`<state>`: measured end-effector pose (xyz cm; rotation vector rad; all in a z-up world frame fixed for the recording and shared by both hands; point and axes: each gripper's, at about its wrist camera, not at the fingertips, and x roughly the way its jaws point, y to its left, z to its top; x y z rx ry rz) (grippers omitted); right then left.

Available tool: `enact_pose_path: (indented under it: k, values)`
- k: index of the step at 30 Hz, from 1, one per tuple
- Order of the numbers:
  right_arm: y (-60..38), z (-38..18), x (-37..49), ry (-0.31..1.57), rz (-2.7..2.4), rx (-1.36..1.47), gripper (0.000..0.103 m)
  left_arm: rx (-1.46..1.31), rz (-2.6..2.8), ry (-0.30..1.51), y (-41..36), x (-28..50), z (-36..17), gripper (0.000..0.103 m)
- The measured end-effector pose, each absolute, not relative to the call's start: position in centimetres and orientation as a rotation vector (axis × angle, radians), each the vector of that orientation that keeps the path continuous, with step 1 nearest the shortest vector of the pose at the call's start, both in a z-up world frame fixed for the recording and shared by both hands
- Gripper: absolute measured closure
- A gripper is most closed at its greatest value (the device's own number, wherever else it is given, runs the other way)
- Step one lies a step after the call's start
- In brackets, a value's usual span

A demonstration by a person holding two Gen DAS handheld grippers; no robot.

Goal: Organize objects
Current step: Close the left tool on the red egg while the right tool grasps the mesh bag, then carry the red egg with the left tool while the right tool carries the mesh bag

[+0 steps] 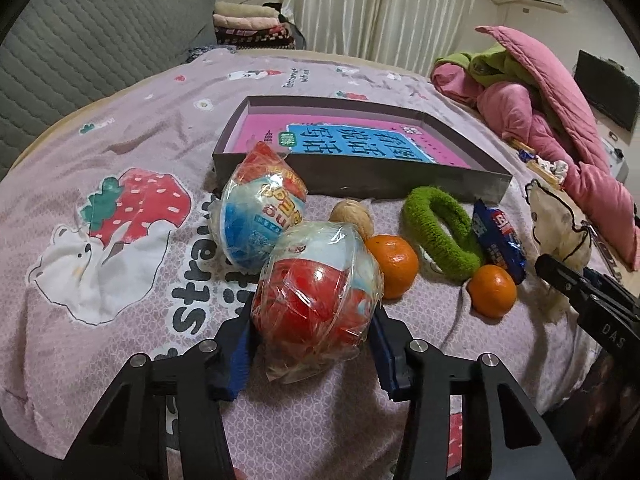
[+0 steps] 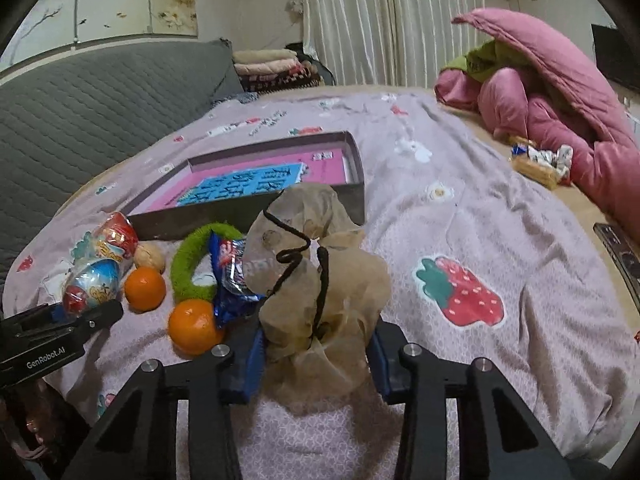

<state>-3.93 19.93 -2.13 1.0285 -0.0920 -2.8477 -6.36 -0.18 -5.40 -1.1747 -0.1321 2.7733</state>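
Just before the box (image 1: 360,184), the left gripper (image 1: 312,344) pinches a light, crinkly, slippery wrapped egg (image 1: 316,300) at its widest part, while the right gripper (image 2: 316,356) squeezes a soft, limp beige pouch (image 2: 320,280) by its gathered lower end.

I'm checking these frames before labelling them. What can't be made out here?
- Right wrist view: the sheer beige drawstring pouch between the right gripper pads veils its contents.
- Left wrist view: crinkled wrap blurs the print on the red plastic-wrapped toy egg in the left gripper.
- Both views: the blue foil snack packet lies partly behind the green fuzzy ring; its lettering is unreadable.
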Motion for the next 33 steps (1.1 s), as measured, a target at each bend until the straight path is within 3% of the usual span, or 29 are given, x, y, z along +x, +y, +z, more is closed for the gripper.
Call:
enact_pose_path:
  k: [14, 33]
  values:
    - [19.0, -0.3, -2.6, -0.067, -2.852, 0.854, 0.060, -1.010, 2.789, -0.144, 0.1, -4.0, -2.7, 0.052]
    - [16.3, 4.2, -5.0, 0.022, -2.837, 0.639, 0.060, -0.862, 2.856, -0.156, 0.2, -6.7, 2.2, 0.052]
